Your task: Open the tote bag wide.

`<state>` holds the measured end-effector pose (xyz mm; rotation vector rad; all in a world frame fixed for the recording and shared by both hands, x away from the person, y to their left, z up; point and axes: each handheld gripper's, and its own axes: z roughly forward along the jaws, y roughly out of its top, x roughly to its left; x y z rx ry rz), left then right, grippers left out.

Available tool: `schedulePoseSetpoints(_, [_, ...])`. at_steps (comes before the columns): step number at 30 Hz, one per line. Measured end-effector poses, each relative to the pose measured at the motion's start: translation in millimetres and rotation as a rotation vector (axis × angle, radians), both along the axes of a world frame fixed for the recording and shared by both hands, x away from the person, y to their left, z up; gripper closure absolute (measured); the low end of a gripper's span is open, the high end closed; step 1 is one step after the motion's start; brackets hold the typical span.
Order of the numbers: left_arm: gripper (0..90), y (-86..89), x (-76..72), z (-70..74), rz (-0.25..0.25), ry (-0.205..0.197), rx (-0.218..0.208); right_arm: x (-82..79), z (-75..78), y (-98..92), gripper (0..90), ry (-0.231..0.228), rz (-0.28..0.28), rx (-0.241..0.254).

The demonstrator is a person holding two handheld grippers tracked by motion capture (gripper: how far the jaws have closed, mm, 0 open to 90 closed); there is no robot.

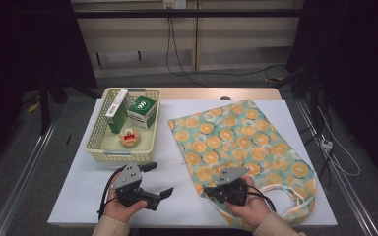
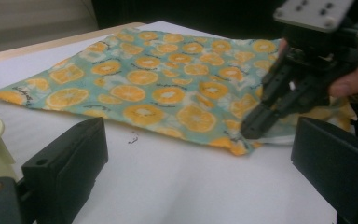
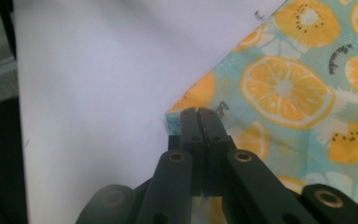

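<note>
High view: fixed above the person's side, facing forward and down, far enough to take in the whole white surface.
Left gripper view: low over the surface, looking level between its own jaws across the orange-print cloth bag toward the right tongs.
Right gripper view: very close, aimed down at the bag's corner.
Shared by all three: bag and surface.

A cream basket sits on the white table, toward its far left corner. Inside the basket, a tall green-and-white box leans at the back left. A green box lies tilted just beside it at the back right. A small round snack pack rests in front of both boxes, near the basket's front wall.
</note>
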<state>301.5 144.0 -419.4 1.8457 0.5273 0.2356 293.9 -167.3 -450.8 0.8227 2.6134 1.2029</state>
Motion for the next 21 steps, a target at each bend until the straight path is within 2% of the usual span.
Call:
schedulePoseSetpoints(2, [3.6,0.2,0.0,0.4,-0.004,0.001,-0.004,12.5,2.2,5.4,90.0,-0.008,-0.023,0.011])
schedulePoseSetpoints(4, [3.6,0.7,-0.2,0.9,-0.001,-0.001,0.000,27.5,3.8,11.9,90.0,0.012,-0.047,0.043])
schedulePoseSetpoints(6, [3.6,1.6,0.0,0.9,-0.004,-0.001,-0.004,44.2,4.8,19.5,90.0,-0.006,-0.072,0.031])
schedulePoseSetpoints(10, [3.6,4.9,0.0,1.5,0.004,-0.004,-0.002,78.3,4.6,33.9,90.0,0.012,-0.137,0.088])
schedulePoseSetpoints(11, [3.6,5.5,-0.2,1.5,0.009,-0.002,-0.007,85.4,4.5,37.8,90.0,0.003,-0.153,0.092])
schedulePoseSetpoints(15, [3.6,8.7,0.0,0.9,0.008,0.001,-0.012,107.8,1.7,51.6,90.0,-0.004,-0.207,0.109])
schedulePoseSetpoints(17, [3.6,9.6,-0.2,0.8,0.014,-0.001,-0.008,117.2,-1.1,54.4,90.0,0.008,-0.243,0.143])
schedulePoseSetpoints(19, [3.6,9.8,-0.3,0.7,0.013,-0.001,-0.007,123.9,-2.2,55.1,90.0,0.019,-0.244,0.167])
schedulePoseSetpoints(20, [3.6,9.5,-0.5,0.6,0.013,0.000,-0.007,128.8,-2.3,55.2,85.4,0.018,-0.253,0.173])
schedulePoseSetpoints(21, [3.6,9.4,-0.5,0.5,0.012,-0.002,-0.004,131.3,-2.4,55.2,73.4,0.028,-0.257,0.184])
